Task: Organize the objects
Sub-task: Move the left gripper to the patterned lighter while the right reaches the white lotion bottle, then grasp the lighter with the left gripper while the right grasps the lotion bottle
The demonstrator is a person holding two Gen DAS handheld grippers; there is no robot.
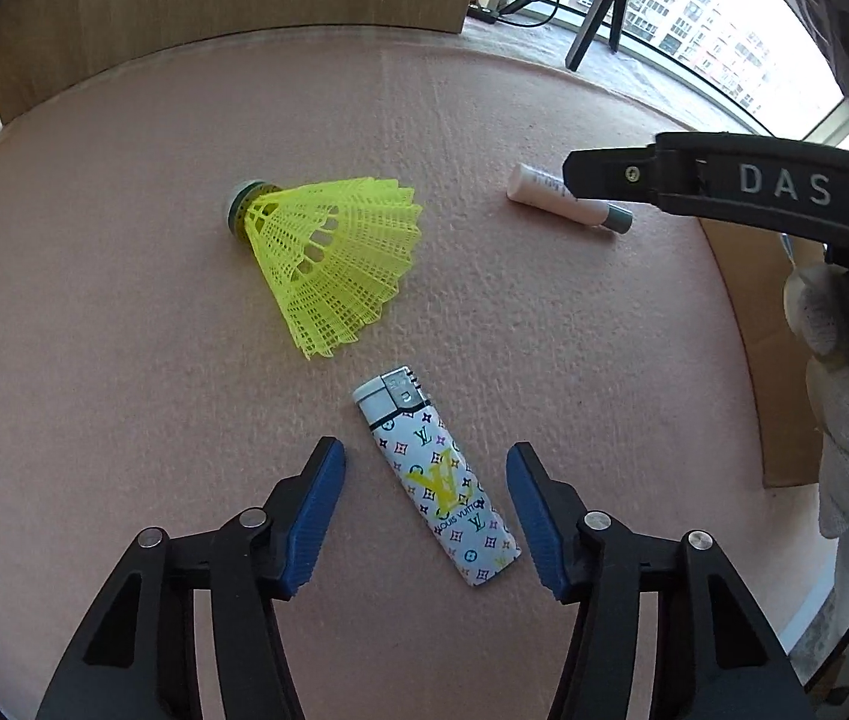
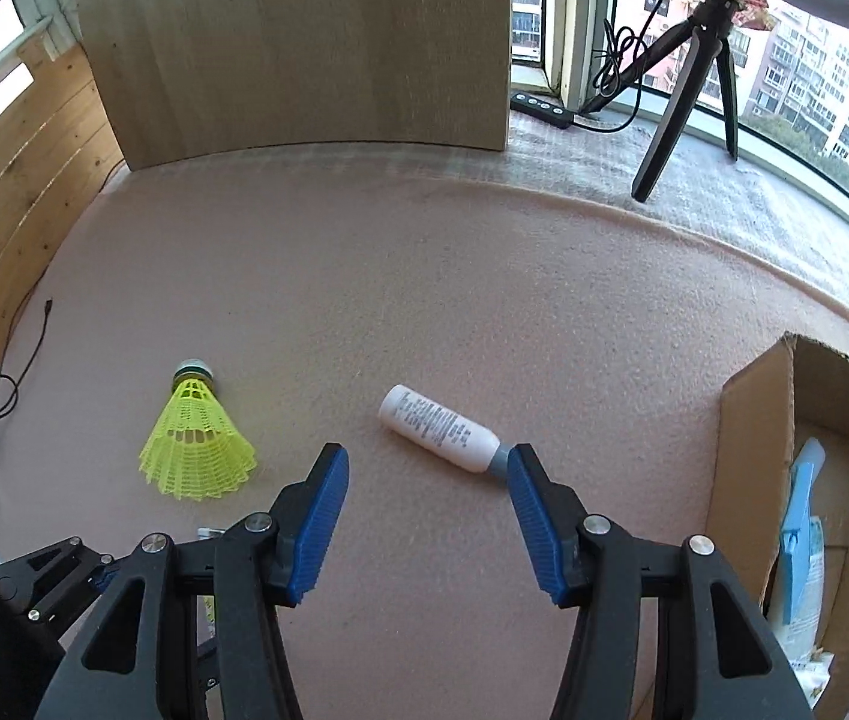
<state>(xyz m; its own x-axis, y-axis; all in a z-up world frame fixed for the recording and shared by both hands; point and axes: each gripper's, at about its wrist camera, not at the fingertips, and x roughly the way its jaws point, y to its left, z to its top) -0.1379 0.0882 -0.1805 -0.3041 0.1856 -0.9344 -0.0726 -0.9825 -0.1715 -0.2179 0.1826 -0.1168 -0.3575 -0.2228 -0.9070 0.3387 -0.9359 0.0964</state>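
A white patterned lighter (image 1: 436, 480) lies on the pink mat between the open blue fingers of my left gripper (image 1: 424, 468), untouched. A yellow plastic shuttlecock (image 1: 328, 252) lies beyond it, also in the right wrist view (image 2: 196, 444). A small white bottle with a grey cap (image 2: 439, 429) lies on its side just ahead of my open right gripper (image 2: 424, 468); its cap is next to the right fingertip (image 2: 523, 474). The bottle also shows in the left wrist view (image 1: 568, 204), partly behind the right gripper's body (image 1: 724, 180).
An open cardboard box (image 2: 748, 450) with a blue-and-white item inside stands at the right. A wooden panel (image 2: 304, 48) backs the mat. A black tripod (image 2: 688, 78) and a power strip (image 2: 541, 108) sit on the windowsill. Cables (image 2: 4, 384) lie at the left edge.
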